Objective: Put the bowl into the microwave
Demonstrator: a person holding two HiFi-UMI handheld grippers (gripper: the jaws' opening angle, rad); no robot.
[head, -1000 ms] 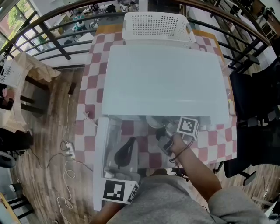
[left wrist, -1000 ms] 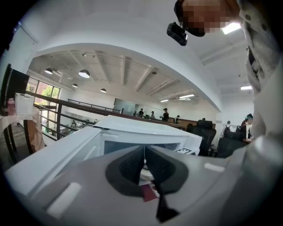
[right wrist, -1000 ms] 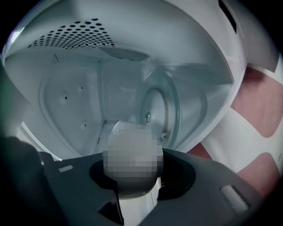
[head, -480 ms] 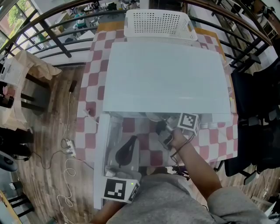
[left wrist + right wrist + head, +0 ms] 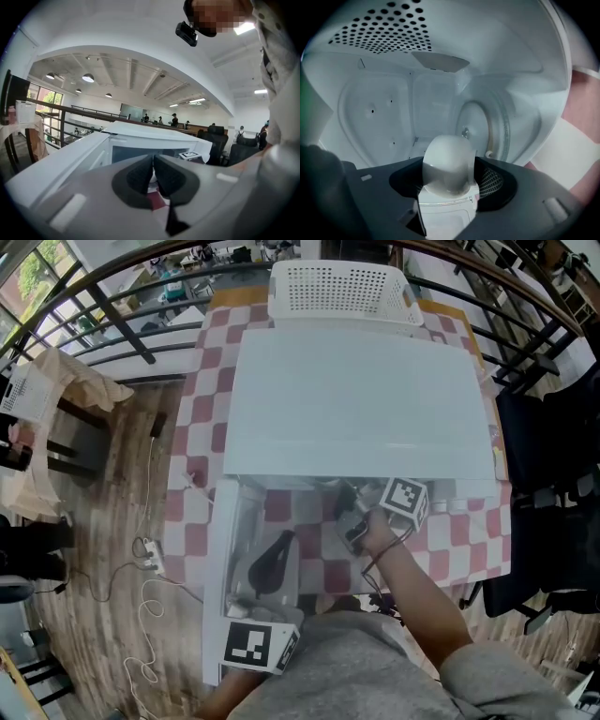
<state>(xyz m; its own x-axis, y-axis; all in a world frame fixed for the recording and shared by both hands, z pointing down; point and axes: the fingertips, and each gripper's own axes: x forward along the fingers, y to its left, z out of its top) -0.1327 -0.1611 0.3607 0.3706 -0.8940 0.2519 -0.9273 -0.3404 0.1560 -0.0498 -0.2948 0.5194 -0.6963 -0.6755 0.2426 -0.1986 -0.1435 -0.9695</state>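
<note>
The white bowl (image 5: 449,161) sits between the jaws of my right gripper (image 5: 452,187), inside the white microwave (image 5: 356,409) cavity and just in front of its glass turntable (image 5: 483,131). The jaws have just been opening; a dark gap shows on each side of the bowl and the pads (image 5: 492,182) do not press on it. In the head view the right gripper's marker cube (image 5: 405,502) is at the cavity mouth and the microwave top hides the bowl. My left gripper (image 5: 153,176) is by the open door (image 5: 220,549), pads together, nothing seen between them.
A white perforated basket (image 5: 339,292) stands behind the microwave on the red-and-white checked table (image 5: 202,390). Black railings (image 5: 112,324) ring the table. Cables (image 5: 150,568) lie on the wooden floor to the left. A black chair (image 5: 544,465) is at the right.
My right gripper has pushed a little deeper into the microwave. The bowl, seen earlier at the cavity mouth, is now hidden under the top. The left gripper has kept still.
</note>
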